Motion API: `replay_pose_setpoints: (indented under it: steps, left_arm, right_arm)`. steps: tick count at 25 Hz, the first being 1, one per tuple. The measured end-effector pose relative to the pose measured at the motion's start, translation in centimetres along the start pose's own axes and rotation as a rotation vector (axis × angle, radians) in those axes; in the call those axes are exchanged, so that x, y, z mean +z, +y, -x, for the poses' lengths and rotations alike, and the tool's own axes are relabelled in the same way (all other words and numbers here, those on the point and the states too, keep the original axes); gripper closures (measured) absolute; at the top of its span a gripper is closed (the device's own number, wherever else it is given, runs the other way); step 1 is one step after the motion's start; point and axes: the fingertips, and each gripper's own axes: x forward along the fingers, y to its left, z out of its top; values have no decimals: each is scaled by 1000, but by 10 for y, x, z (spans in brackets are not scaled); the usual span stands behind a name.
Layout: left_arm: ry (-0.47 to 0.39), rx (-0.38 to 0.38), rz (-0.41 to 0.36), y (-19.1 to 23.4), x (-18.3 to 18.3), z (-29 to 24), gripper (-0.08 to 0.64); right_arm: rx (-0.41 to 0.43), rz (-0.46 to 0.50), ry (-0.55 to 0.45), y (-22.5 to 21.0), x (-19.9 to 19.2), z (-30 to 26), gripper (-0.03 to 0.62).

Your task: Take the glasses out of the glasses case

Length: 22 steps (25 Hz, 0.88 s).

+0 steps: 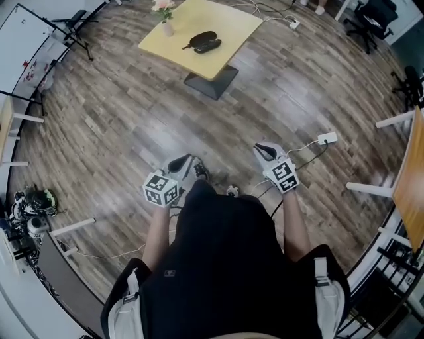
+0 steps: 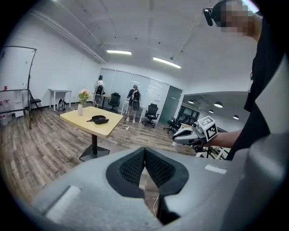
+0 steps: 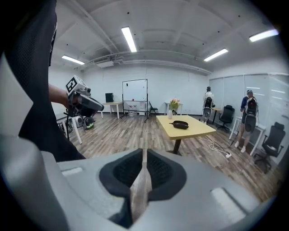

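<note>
The glasses case (image 1: 205, 42) is lying dark and low on the yellow table (image 1: 235, 20), with a vase of flowers (image 1: 166, 25) standing nearer one corner. From this far we cannot tell whether the glasses are inside. We are standing well apart from that table, across open wooden floor (image 1: 119, 112), so nothing is sitting within reach. We are holding the left tool (image 1: 180, 163) and the right tool (image 1: 266, 151) low in front of us, each clenched on nothing, jaws pressed together. We judge this suits walking over before any grasp.

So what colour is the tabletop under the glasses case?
Pale yellow tabletop, best seen in the head view.
</note>
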Motion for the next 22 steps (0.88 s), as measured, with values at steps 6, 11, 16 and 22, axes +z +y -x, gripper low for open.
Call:
replay_pose_setpoints:
  steps: [6, 11, 16, 22]
  left_arm:
    - [15, -13, 51, 16, -6, -7, 549]
    - [5, -5, 88, 54, 4, -26, 549]
    - [6, -64, 58, 78, 32, -69, 549]
    - [18, -111, 45, 119, 59, -108, 549]
  right_arm:
    - [-21, 33, 54, -15, 3, -32, 558]
    - [-23, -6, 36, -33, 21, -55, 577]
    - [-46, 10, 78, -68, 29, -75, 577]
    - [-91, 6, 81, -112, 54, -103, 577]
